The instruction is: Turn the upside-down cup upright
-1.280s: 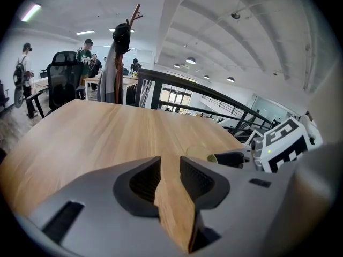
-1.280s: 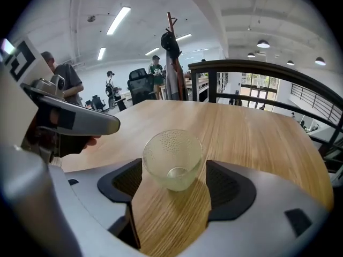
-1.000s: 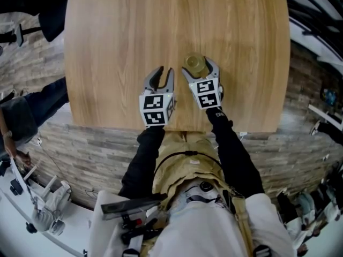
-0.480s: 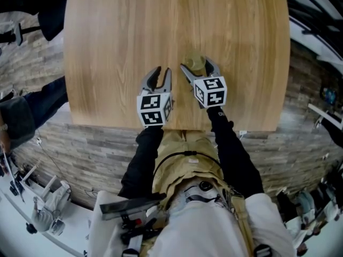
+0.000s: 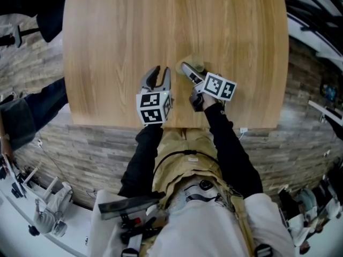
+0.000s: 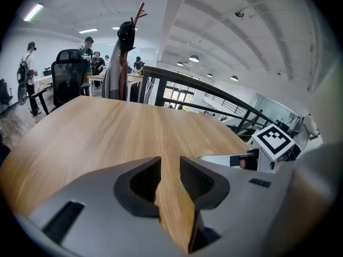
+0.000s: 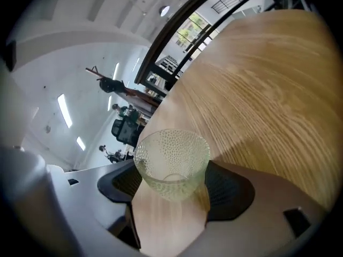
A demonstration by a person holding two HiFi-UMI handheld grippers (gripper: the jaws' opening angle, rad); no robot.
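Head view: the right gripper point(image 5: 190, 70), rolled sideways, clamps the glass cup point(image 5: 196, 63) near the wooden table's point(image 5: 107, 47) front edge, with the left gripper point(image 5: 159, 75) just beside it.

Left gripper view: jaws narrowly apart, only tabletop between them.

Right gripper view: the dimpled cup sits pinched between the jaws, open mouth showing.

Cup point(image 7: 170, 162): clear, pale green tint, fine dotted pattern. Table point(image 5: 134, 31): light oak, streaked grain. Left claw point(image 6: 170, 170), right claw point(image 7: 174, 190): grey, black pads.

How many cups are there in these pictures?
1. The glass cup is gripped, tilted, between the fingers of the right gripper, over the near part of the wooden table. No other cup shows, and nothing there could hide one.
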